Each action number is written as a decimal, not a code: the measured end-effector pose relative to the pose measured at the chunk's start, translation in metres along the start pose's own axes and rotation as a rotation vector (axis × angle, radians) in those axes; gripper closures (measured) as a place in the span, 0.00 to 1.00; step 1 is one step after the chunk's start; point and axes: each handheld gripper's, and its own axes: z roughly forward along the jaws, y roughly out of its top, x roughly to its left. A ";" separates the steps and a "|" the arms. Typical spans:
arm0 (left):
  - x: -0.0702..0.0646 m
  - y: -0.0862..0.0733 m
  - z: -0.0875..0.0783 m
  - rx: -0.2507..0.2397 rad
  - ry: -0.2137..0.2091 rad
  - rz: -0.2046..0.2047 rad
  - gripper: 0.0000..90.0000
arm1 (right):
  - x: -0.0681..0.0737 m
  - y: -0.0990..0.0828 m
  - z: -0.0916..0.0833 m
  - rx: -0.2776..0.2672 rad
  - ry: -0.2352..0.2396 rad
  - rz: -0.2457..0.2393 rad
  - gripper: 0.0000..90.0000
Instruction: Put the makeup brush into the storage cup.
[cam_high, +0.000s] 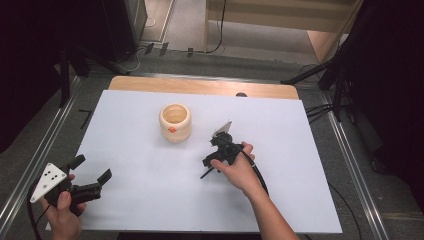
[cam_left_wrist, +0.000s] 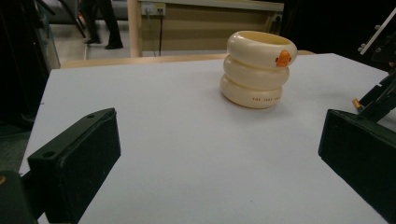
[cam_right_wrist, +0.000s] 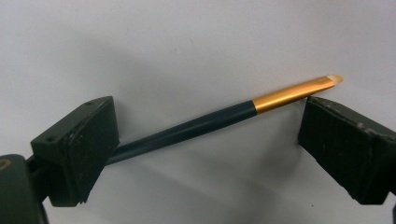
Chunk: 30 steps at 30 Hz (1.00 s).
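Both fingers (cam_right_wrist: 77, 149) of the right gripper (cam_right_wrist: 205, 140) stood wide apart, with a thin brush (cam_right_wrist: 210, 121) lying across the gap between them. They were not squeezing it. It had a dark handle, a shiny gold band and a pale tip. It lay flat on the white table (cam_right_wrist: 187, 42). The gold end sat just beside one jaw, and the dark end went behind the other jaw.

From the high view, the right gripper (cam_high: 210, 167) was near the middle of the table (cam_high: 150, 200), held by the person's right hand (cam_high: 239, 171). A bit of the dark brush (cam_high: 205, 174) poked out below it.

Over at the near left corner, the left gripper (cam_high: 91, 169) was held in the left hand (cam_high: 64, 209). Its jaws were wide open too, with nothing between them.

A cream cup (cam_high: 175, 122) that looked like three stacked rings stood upright, farther back on the table. It had a little orange beak on its side. The left gripper view showed the cup (cam_left_wrist: 259, 69) well away from the left gripper (cam_left_wrist: 219, 154).
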 end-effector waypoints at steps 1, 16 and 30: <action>0.000 0.000 0.000 0.000 0.000 0.001 0.00 | 0.002 0.000 0.000 0.001 -0.006 0.000 0.05; 0.000 0.000 0.000 0.000 -0.001 0.001 0.00 | 0.004 -0.001 0.002 0.003 -0.022 -0.019 0.04; -0.001 0.000 0.001 0.004 0.000 0.006 0.00 | 0.002 0.000 0.000 0.014 -0.015 -0.033 0.10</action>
